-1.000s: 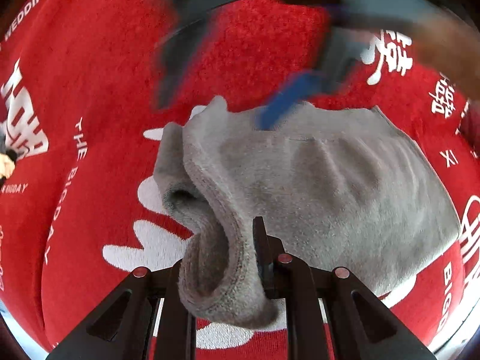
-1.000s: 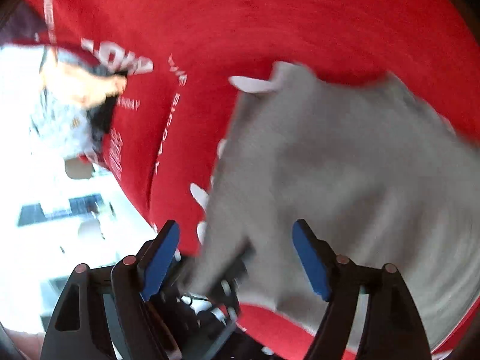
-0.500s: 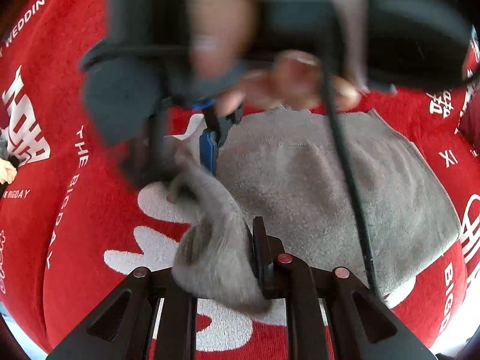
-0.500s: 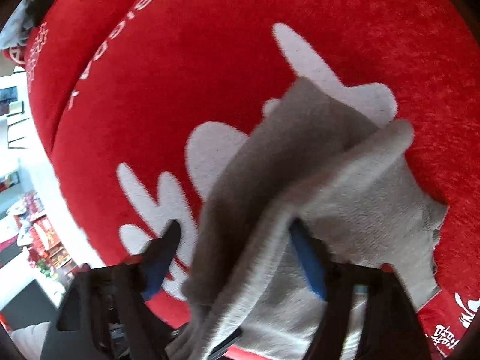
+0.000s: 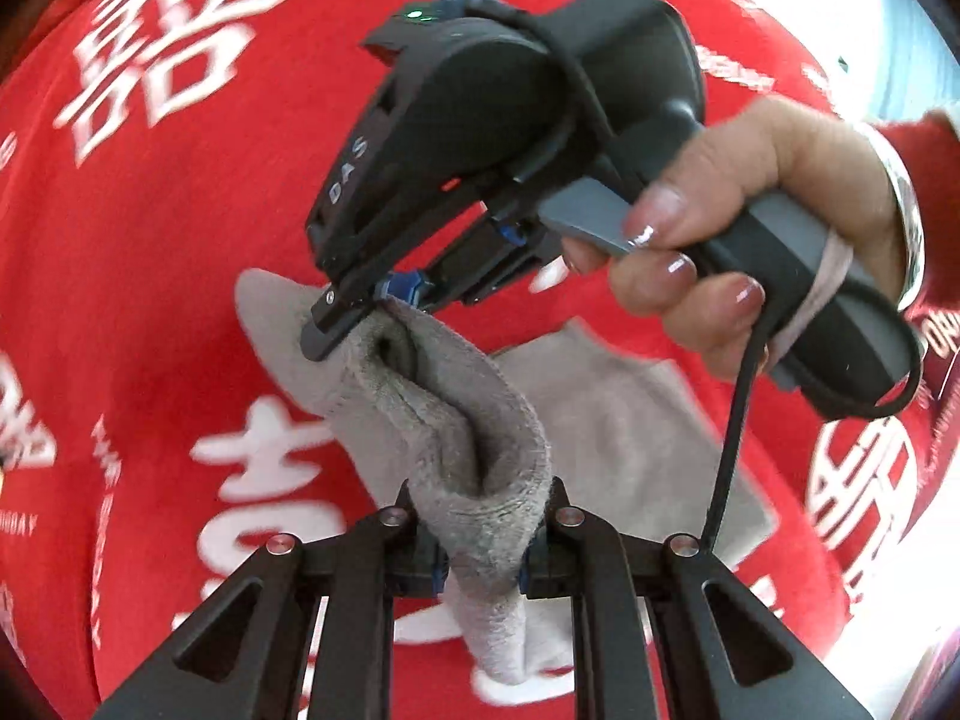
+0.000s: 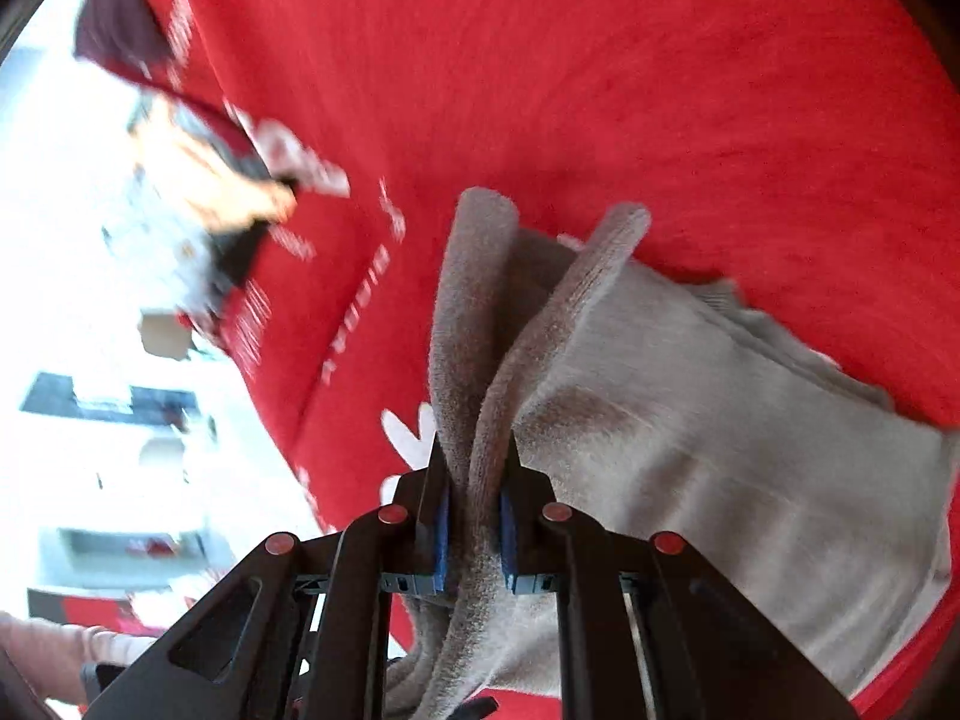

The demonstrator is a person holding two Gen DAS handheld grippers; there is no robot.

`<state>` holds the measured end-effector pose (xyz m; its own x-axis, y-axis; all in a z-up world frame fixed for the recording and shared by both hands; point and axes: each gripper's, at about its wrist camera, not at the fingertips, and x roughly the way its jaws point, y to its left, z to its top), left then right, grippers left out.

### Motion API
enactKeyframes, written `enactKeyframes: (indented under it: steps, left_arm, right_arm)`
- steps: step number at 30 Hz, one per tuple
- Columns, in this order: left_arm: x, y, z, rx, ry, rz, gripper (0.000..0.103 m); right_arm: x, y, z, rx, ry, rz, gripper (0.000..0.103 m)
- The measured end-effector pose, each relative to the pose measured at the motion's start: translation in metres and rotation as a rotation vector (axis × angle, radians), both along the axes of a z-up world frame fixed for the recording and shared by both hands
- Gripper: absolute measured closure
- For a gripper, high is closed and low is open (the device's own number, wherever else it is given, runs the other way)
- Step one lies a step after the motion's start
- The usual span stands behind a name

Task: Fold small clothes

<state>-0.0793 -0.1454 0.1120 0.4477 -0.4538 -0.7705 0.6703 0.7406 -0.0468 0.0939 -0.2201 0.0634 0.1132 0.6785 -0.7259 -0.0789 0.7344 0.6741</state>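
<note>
A small grey fleece garment (image 5: 618, 438) lies on the red cloth, its near edge lifted off it. My left gripper (image 5: 480, 546) is shut on a bunched fold of that edge. In the left wrist view my right gripper (image 5: 354, 306) pinches the same edge farther along, a person's hand (image 5: 750, 210) around its handle. The right wrist view shows the right gripper (image 6: 474, 516) with its jaws closing and the blue pads pressing two thick folds of the grey garment (image 6: 720, 450). The rest of the garment hangs away to the right.
A red cloth (image 6: 660, 90) with white lettering (image 5: 156, 42) covers the whole table. Its edge runs down the left of the right wrist view, with a bright room beyond. A blurred heap of other clothes (image 6: 204, 198) lies near that edge. A black cable (image 5: 729, 420) hangs from the right gripper.
The right gripper came in over the garment's edge and closed on it beside the left gripper. Both grippers have risen, pulling the grey edge up off the red cloth.
</note>
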Motion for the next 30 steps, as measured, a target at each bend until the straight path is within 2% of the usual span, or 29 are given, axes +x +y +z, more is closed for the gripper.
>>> enactKeyframes:
  steps: [4, 8, 11, 15, 17, 19, 22, 23, 24, 26, 30]
  left_arm:
    - [-0.022, -0.053, 0.010, -0.025, -0.012, -0.125, 0.086]
    - [-0.044, -0.105, -0.003, -0.018, 0.020, -0.229, 0.086]
    - [-0.062, -0.139, -0.031, 0.021, 0.061, -0.293, 0.086]
    - [-0.084, -0.174, -0.075, 0.090, 0.125, -0.360, 0.086]
    - [-0.092, -0.183, -0.094, 0.124, 0.149, -0.378, 0.086]
    - [-0.094, -0.183, -0.103, 0.143, 0.164, -0.374, 0.086]
    - [-0.092, -0.178, -0.105, 0.146, 0.181, -0.353, 0.086]
    - [-0.090, -0.178, -0.102, 0.155, 0.188, -0.346, 0.082]
    - [-0.089, -0.176, -0.100, 0.167, 0.193, -0.337, 0.064]
    - [-0.087, -0.168, -0.089, 0.184, 0.181, -0.295, 0.035]
    - [-0.079, -0.147, -0.064, 0.163, 0.203, -0.250, 0.035]
  right_arm:
    - [-0.041, -0.073, 0.021, 0.053, -0.073, -0.133, 0.089]
    - [-0.086, -0.148, 0.015, 0.078, -0.070, -0.260, 0.089]
    - [-0.115, -0.185, -0.013, 0.053, -0.037, -0.346, 0.089]
    - [-0.146, -0.214, -0.084, -0.031, 0.085, -0.432, 0.089]
    - [-0.152, -0.225, -0.111, -0.039, 0.125, -0.456, 0.089]
    - [-0.158, -0.227, -0.130, -0.031, 0.144, -0.474, 0.088]
    - [-0.160, -0.229, -0.139, -0.018, 0.133, -0.501, 0.082]
    - [-0.162, -0.233, -0.139, -0.022, 0.134, -0.505, 0.078]
    - [-0.164, -0.235, -0.139, -0.032, 0.137, -0.507, 0.074]
    - [-0.170, -0.236, -0.138, -0.065, 0.160, -0.513, 0.056]
    - [-0.180, -0.238, -0.119, -0.116, 0.188, -0.541, 0.053]
